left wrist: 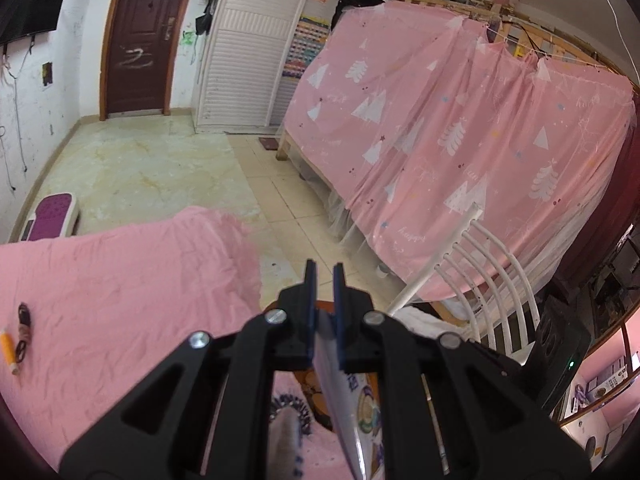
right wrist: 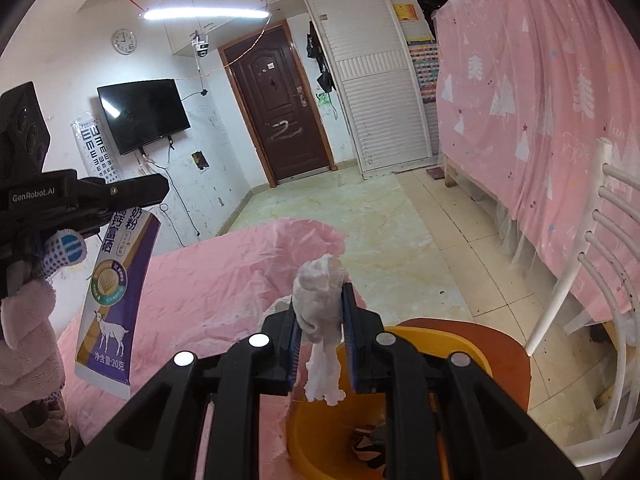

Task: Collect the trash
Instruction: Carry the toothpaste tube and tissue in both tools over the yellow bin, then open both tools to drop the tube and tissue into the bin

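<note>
Right wrist view shows the right gripper (right wrist: 320, 308) with its jaws closed on a crumpled white tissue (right wrist: 318, 300), which hangs just above the orange bin (right wrist: 420, 340) below it. At the left of the same view, the left gripper (right wrist: 132, 196), held in a gloved hand (right wrist: 40, 264), pinches the top edge of a purple-and-white milk powder sachet (right wrist: 116, 292) that dangles over the pink sheet (right wrist: 200, 280). In the left wrist view the left gripper (left wrist: 324, 280) has its jaws drawn narrow on that sachet (left wrist: 352, 408), which runs back beneath the camera.

The step in hand looks like dropping both pieces into the bin. To do it well, each gripper should be brought squarely over the bin's mouth before the jaws part. The tissue is light and may cling to a pad, so a small shake could help. The sachet is long and stiff; its lower end should be inside the rim first, or it may tip out onto the sheet.

The sheet covers a bed, creased, with an orange marker (left wrist: 9, 350) and a dark cord (left wrist: 24, 320) lying on it. Beyond are a tiled floor (right wrist: 360, 208), a brown door (right wrist: 280, 104), a wall-mounted screen (right wrist: 142, 114), a white chair (right wrist: 600, 280) and a bunk hung with a pink curtain (right wrist: 540, 120).
</note>
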Tool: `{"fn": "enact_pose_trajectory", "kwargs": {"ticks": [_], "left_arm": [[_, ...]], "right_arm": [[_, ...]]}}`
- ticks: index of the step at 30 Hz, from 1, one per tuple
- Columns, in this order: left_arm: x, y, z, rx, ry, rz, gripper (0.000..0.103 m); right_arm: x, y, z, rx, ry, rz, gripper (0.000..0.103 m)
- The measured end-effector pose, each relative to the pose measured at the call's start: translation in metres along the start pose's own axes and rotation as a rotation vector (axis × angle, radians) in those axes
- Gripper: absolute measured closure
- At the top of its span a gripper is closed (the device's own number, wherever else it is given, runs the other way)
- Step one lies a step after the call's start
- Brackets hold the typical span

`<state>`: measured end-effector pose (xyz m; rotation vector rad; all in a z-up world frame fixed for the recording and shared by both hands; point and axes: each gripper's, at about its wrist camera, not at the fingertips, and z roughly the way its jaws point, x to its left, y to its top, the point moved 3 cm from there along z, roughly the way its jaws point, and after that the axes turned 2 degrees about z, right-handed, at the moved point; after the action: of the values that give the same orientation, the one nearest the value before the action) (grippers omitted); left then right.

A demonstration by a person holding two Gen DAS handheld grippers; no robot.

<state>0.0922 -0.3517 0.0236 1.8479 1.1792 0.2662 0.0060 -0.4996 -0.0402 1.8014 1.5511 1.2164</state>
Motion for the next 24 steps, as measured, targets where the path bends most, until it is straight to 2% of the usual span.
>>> {"fn": "enact_pose_trajectory", "kwargs": {"ticks": [10,12,13,14,19,21,22,23,24], "left_arm": [[-0.051,0.002,0.06,0.04,0.012,0.089,0.094],[-0.058,-0.001,0.068,0.056,0.006,0.098,0.064],[-0.06,-0.001,0.071,0.059,0.009,0.098,0.035],[-0.061,-0.001,0.071,0.051,0.012,0.099,0.03],[-0.064,-0.004,0.065,0.042,0.023,0.133,0.03],[-0.061,-0.003,0.061,0.037,0.027,0.132,0.03],[-0.058,-0.002,0.058,0.033,0.033,0.13,0.03],[-0.055,-0.001,0.054,0.029,0.036,0.124,0.03],[-0.052,0.0,0.051,0.026,0.035,0.117,0.03]], "right_arm": [[-0.041,-0.016,0.002,0.007,-0.043,0.075,0.094],[-0.047,-0.018,0.001,0.007,-0.048,0.085,0.094],[-0.049,-0.019,0.001,0.009,-0.05,0.089,0.094],[-0.051,-0.019,0.002,0.01,-0.051,0.092,0.094],[-0.054,-0.022,0.005,0.022,-0.055,0.098,0.092],[-0.051,-0.021,0.008,0.029,-0.056,0.097,0.088],[-0.05,-0.021,0.009,0.031,-0.065,0.095,0.081],[-0.049,-0.019,0.01,0.031,-0.071,0.092,0.068],[-0.048,-0.017,0.01,0.029,-0.075,0.091,0.06]]}}
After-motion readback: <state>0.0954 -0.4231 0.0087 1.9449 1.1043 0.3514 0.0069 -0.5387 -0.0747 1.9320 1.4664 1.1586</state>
